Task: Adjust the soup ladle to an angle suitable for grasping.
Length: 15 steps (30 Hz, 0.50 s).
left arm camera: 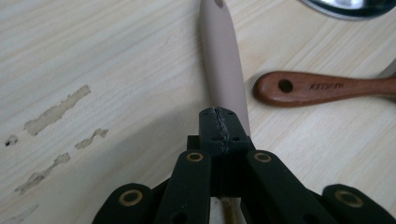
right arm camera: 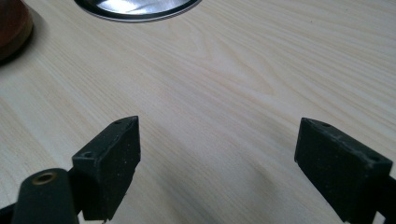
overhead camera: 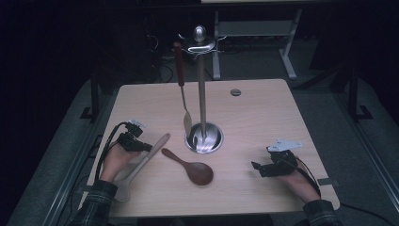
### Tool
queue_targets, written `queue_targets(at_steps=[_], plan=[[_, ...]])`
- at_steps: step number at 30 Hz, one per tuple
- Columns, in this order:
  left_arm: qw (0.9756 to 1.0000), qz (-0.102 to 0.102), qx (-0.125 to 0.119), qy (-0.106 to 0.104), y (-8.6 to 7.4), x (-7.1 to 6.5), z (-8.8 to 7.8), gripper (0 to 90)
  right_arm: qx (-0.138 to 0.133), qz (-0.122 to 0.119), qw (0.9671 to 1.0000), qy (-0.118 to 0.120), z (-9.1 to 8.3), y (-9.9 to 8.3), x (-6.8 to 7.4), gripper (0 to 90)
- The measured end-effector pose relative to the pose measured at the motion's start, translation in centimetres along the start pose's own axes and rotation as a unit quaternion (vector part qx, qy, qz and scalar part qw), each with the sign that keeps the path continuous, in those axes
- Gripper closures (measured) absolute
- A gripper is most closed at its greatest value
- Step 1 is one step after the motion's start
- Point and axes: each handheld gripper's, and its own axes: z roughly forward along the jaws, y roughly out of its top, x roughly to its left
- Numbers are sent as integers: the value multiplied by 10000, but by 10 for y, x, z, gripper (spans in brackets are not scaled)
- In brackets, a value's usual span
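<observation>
A pale wooden spatula [overhead camera: 151, 151] lies slantwise on the table's left part. My left gripper [overhead camera: 147, 147] sits over the spatula's handle [left arm camera: 223, 60] with its jaws pressed together [left arm camera: 219, 127]; the handle runs out from beneath them, and nothing shows in the seam between the pads. A dark brown wooden spoon [overhead camera: 195, 172] lies just right of the spatula, its handle end [left arm camera: 322, 87] close to the closed jaws. At the right front, my right gripper [overhead camera: 258, 167] rests open [right arm camera: 217, 158] over bare tabletop, and the spoon's bowl [right arm camera: 11, 28] lies beyond it.
A tall metal utensil stand [overhead camera: 202, 94] rises from a round shiny base [overhead camera: 205, 139] at the table's middle, and a red-handled metal turner [overhead camera: 180, 75] hangs from its top. A small round disc [overhead camera: 235, 92] is set in the far tabletop. Pale scuffs [left arm camera: 56, 112] mark the wood.
</observation>
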Motion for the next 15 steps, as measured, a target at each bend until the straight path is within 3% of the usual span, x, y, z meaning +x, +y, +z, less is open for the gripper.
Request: queue_targets(at_steps=[4, 5, 10, 15], plan=[[9997, 119, 187, 138, -3, 2, -10, 894, -13, 17, 10000, -21, -1, 0, -1, 140], [9998, -9, 114, 155, -4, 0, -12, 881, -28, 15, 10000, -33, -1, 0, -1, 140], [9991, 85, 354, 218, -14, -4, -26, 791, -8, 36, 10000, -25, -1, 0, 0, 140], [9983, 72, 569, 52, -26, -9, -27, 701, -22, 31, 10000, -42, -1, 0, -1, 140]])
